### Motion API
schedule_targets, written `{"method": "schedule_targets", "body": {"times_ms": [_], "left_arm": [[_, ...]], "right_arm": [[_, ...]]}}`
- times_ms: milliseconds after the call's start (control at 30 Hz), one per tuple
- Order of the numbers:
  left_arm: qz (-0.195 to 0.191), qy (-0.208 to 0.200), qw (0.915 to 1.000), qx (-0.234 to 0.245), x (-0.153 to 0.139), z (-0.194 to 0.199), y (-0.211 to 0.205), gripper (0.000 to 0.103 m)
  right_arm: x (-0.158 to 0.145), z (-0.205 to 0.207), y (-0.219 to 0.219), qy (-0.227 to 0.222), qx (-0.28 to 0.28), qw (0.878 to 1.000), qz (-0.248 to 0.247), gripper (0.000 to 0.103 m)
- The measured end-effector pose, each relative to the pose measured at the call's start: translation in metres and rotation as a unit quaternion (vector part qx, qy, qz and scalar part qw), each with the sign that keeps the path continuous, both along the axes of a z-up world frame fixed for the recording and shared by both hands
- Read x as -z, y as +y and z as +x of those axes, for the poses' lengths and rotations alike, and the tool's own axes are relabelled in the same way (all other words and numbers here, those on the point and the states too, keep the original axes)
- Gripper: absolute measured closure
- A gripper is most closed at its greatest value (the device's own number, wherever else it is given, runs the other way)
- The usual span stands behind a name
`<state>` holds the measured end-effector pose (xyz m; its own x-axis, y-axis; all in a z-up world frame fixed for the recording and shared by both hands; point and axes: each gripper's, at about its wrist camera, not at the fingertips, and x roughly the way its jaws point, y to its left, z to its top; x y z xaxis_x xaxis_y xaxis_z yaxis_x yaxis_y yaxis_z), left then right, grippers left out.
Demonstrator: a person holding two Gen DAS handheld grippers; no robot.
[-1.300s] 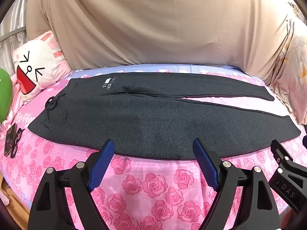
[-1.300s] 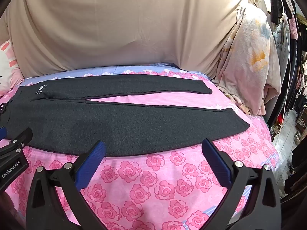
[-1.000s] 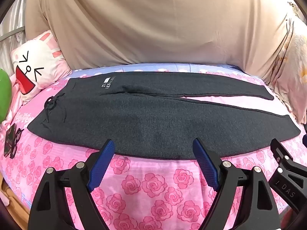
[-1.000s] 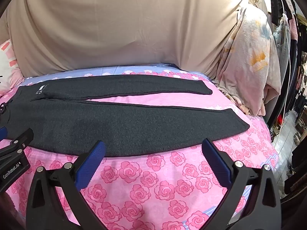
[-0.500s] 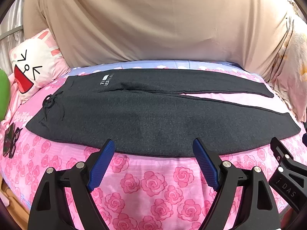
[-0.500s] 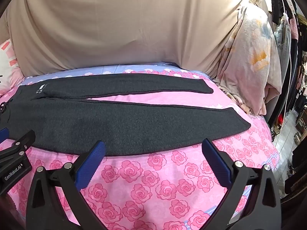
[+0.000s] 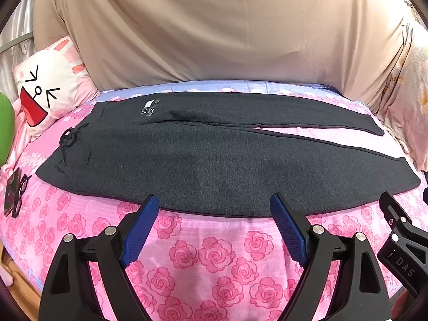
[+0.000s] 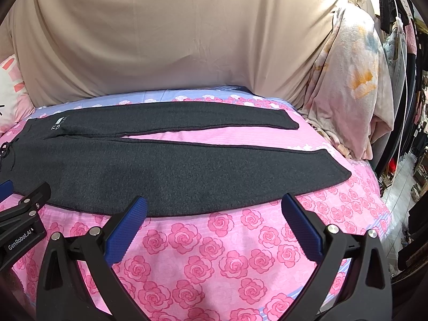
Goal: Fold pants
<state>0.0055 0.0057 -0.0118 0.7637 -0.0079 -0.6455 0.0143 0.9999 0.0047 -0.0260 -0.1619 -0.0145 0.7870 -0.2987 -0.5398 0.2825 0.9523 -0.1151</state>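
Observation:
Dark grey pants [image 7: 203, 157] lie flat on the pink rose bedsheet [image 7: 203, 256], waist with drawstring at the left, two legs spread to the right. They also show in the right wrist view [image 8: 171, 171]. My left gripper [image 7: 214, 203] is open and empty, its blue pads just short of the near leg's front edge. My right gripper [image 8: 214, 203] is open and empty, at the same edge further right. Part of the right gripper [image 7: 401, 243] shows at the left view's right side, and part of the left gripper [image 8: 21, 222] at the right view's left side.
A beige sheet [image 7: 227, 26] hangs behind the bed. A white cartoon pillow [image 7: 50, 85] sits at the back left. Black glasses [image 7: 18, 192] lie on the bed's left edge. A pale blanket [image 8: 353, 85] hangs at the right, with floor clutter beyond.
Both grippers have edged slightly forward and down toward the near edge of the pants. The pants have not moved and both stay open.

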Motion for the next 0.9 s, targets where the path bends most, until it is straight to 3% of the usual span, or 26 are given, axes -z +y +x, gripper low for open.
{"method": "schedule_targets", "body": {"times_ms": [900], "left_arm": [[0.003,0.003,1.0,-0.004,0.0016,0.0026,0.0004,0.017]], "right_arm": [[0.0019,0.0032,0.0031,0.001,-0.001,1.0,0.0,0.005]]}}
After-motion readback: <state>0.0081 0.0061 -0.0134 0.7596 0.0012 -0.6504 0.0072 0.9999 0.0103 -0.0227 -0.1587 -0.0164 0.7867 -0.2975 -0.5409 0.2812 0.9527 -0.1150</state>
